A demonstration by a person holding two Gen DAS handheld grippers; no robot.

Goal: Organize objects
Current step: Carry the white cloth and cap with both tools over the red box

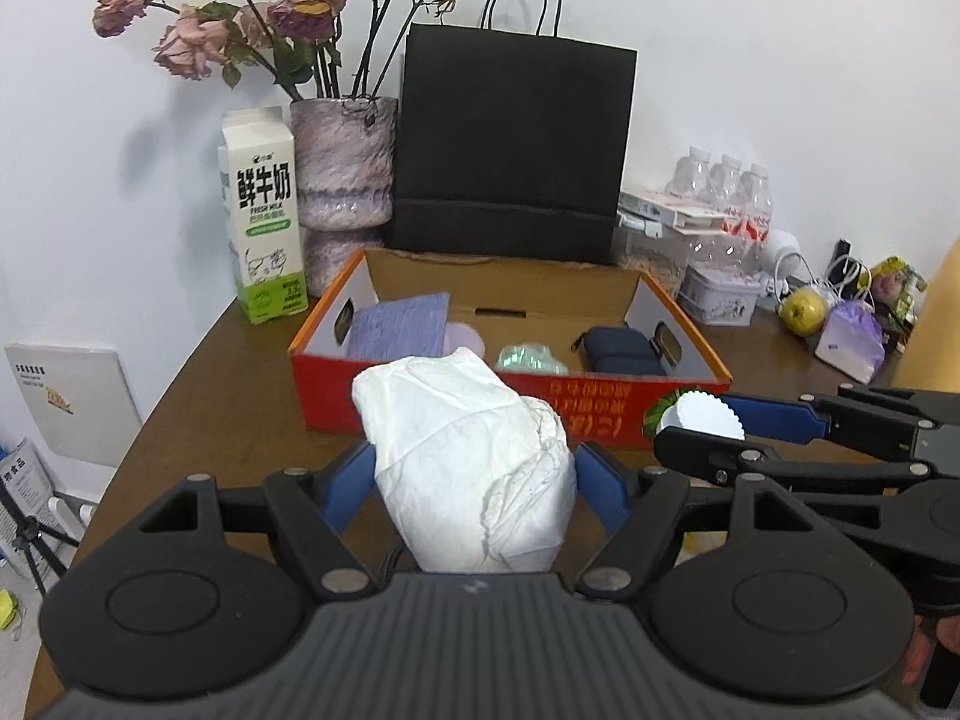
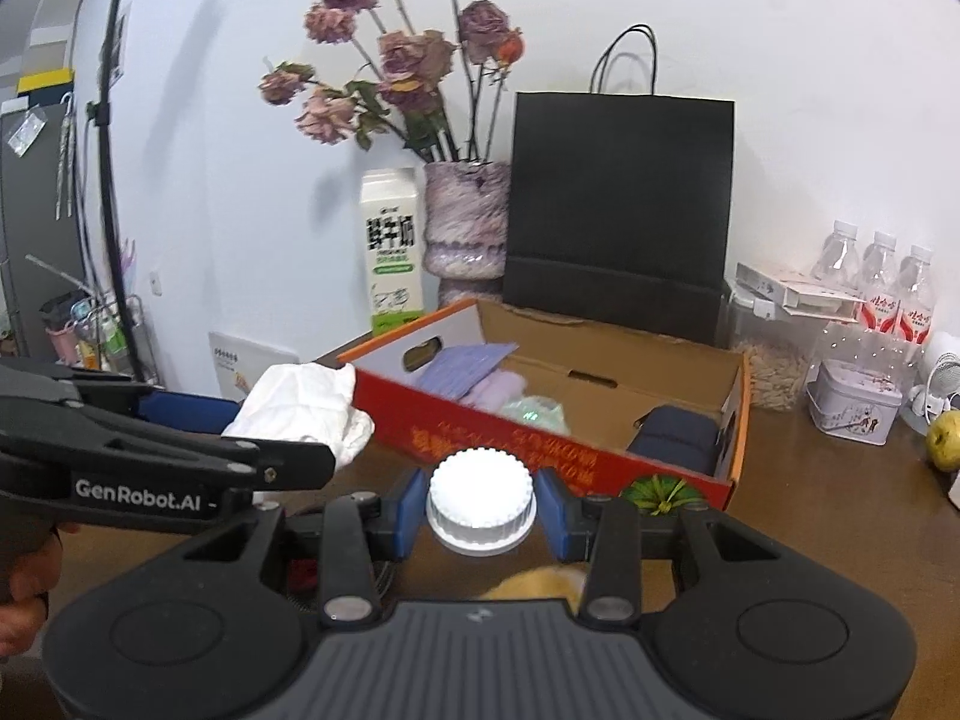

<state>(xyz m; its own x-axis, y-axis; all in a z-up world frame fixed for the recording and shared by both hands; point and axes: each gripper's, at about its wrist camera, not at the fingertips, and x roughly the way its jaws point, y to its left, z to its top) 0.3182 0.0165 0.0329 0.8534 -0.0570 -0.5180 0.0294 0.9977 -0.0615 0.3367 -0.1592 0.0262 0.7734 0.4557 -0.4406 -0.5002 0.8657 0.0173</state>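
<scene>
Left gripper (image 1: 474, 474) jaws pinching white paper wad (image 1: 468, 462); right gripper (image 2: 480, 504) jaws clamped on white ribbed cap (image 2: 480, 495). Both above desk (image 1: 228, 396), just short of red box (image 1: 606, 408). Clear near wall first, then release inside.

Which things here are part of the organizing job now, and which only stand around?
Job:
- white bundle in left tool
- white-capped jar in right tool
- red box, already holding a dark pouch

Lying about:
- milk carton
- vase
- black bag
- water bottles
</scene>
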